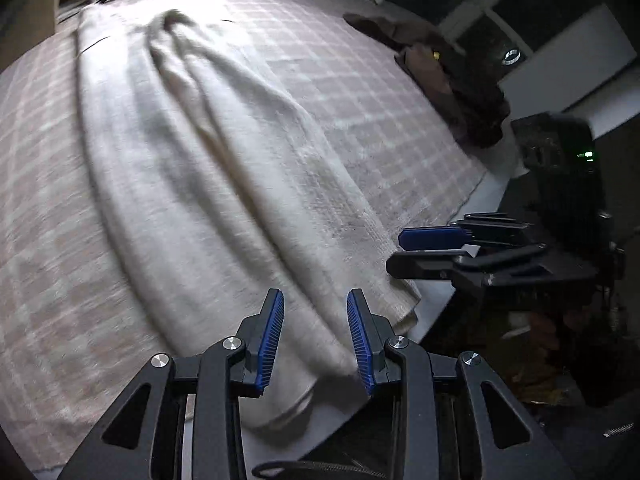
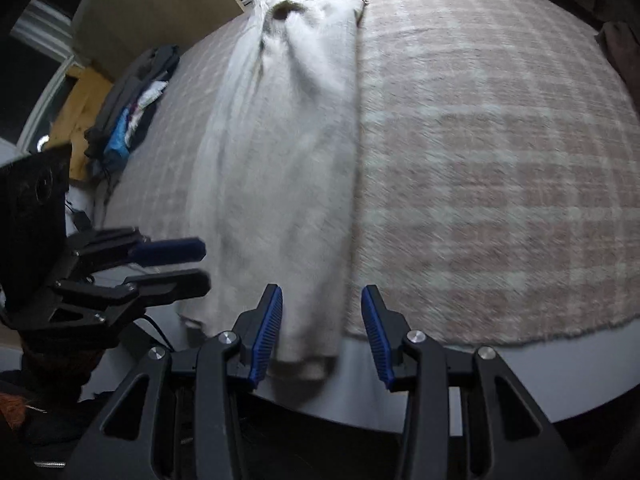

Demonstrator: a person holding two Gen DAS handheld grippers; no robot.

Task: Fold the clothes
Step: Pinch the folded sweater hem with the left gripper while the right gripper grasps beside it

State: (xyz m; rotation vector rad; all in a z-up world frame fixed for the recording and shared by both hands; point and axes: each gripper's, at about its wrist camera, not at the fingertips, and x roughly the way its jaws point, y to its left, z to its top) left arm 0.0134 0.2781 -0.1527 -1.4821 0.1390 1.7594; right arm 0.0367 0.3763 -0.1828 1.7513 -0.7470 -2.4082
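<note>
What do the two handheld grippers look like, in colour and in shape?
Both the left gripper and the right gripper are matte black linkage frames with round silver pivot screws. Each finger carries a ribbed blue pad.

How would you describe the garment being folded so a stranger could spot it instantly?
Start at the bed's pink-and-white checked blanket. Down its middle lies a long cream garment, its near hem by both open grippers. Unlike the dark clothes pile at the edge, it is pale, plain and spread lengthwise.
</note>
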